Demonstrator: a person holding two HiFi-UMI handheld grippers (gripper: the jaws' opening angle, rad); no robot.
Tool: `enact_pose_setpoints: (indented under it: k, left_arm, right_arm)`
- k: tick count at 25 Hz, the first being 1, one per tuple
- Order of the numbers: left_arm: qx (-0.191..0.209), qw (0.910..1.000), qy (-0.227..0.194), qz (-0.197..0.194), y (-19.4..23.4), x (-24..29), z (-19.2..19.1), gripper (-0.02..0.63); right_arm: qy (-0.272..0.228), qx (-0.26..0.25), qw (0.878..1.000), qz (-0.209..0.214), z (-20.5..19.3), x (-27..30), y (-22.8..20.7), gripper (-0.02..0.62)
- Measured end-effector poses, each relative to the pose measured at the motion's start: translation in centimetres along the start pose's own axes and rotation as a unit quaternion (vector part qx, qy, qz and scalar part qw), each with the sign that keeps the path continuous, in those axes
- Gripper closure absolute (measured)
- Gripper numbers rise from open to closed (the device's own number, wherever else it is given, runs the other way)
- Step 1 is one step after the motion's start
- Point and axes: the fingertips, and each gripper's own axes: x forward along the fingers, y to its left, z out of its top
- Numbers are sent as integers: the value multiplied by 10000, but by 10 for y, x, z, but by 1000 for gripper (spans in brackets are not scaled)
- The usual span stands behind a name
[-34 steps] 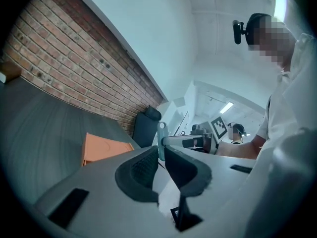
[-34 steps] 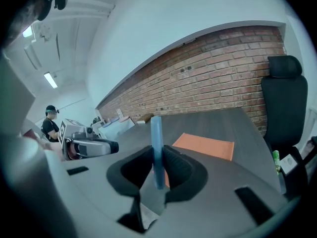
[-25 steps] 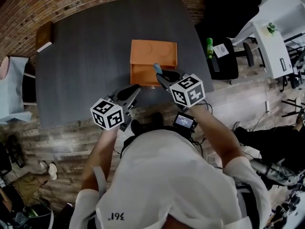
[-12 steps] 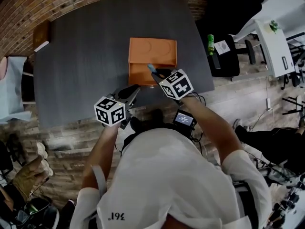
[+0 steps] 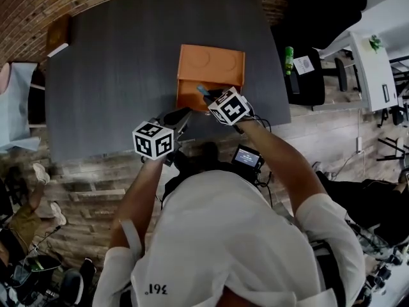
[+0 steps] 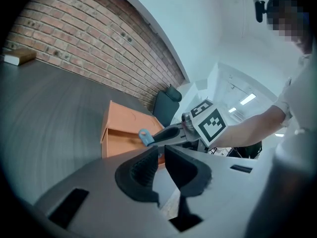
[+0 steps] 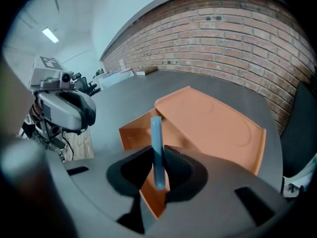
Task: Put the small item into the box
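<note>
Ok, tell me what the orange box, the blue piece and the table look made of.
Orange box: likely cardboard, maybe thin plastic; matte, thin folded panels, faint pressed circles on the lid.
Blue piece: probably plastic; smooth, flat, evenly coloured.
Table: dark grey, matte, streaky grain; wood or laminate, can't tell.

Head view: cube (image 5: 228, 105) covered most of the right gripper (image 5: 208, 96), so its jaws were unreadable there. Only the item (image 5: 201, 90) tip showed. Box (image 5: 211, 62) near edge was behind the gripper. Right gripper view: item's lower end was buried between jaws. Brown object (image 5: 58, 42) at the table (image 5: 115, 75) corner was too small to identify.
</note>
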Motion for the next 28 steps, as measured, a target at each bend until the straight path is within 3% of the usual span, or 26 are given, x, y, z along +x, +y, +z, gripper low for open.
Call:
enact_pose_setpoints:
  k: [14, 28]
  left_arm:
    - [-151, 9998, 159, 10, -4, -5, -19, 557]
    - [-166, 9998, 124, 25, -10, -13, -22, 557]
  right_arm:
    - [955, -149, 9952, 141, -30, 40, -2, 512]
    - [859, 213, 9960, 90, -32, 40, -12, 486]
